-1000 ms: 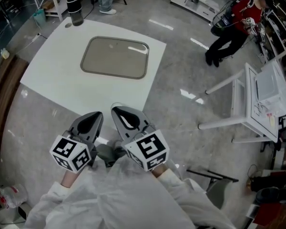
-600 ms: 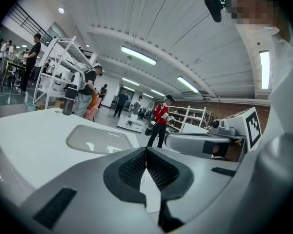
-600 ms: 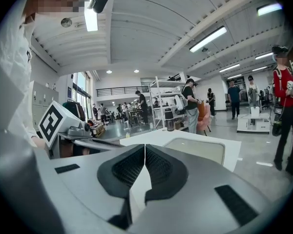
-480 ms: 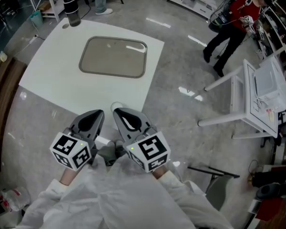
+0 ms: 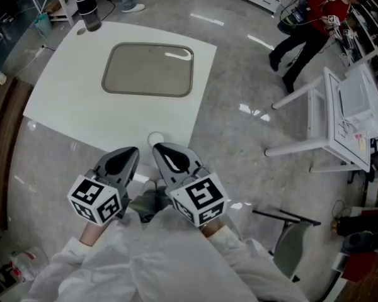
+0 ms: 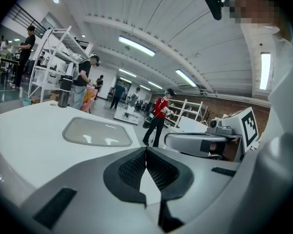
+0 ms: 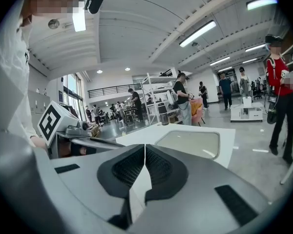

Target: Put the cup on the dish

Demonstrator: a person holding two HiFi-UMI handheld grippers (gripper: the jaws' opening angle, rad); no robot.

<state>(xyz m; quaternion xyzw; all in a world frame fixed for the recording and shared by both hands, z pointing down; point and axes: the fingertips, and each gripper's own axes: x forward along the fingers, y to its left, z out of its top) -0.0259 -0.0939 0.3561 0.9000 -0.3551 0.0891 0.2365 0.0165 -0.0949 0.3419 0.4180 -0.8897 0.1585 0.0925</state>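
- The left gripper (image 5: 130, 155) and the right gripper (image 5: 160, 151) are held side by side, close to the person's white sleeves (image 5: 145, 257). Their tips are pointed toward the near edge of a white table (image 5: 63, 106).
- The left gripper's jaws are shown closed in its own view, the ribbed pads meeting, with nothing caught between them.
- The right gripper's jaws are likewise pressed together and are holding nothing.
- The dish (image 5: 148, 70), a grey tray with rounded corners, is laid flat on the far half of the table, well apart from both grippers.
- A small white round object (image 5: 154, 138) is glimpsed at the table's near edge, just ahead of the two sets of tips and between them. Whether it is the cup cannot be told.
- A black bottle (image 5: 88, 10) is stood upright at the table's far left corner.
- A person in red (image 5: 305, 27) is seen on the glossy grey floor beyond, near a white side table (image 5: 340, 115).
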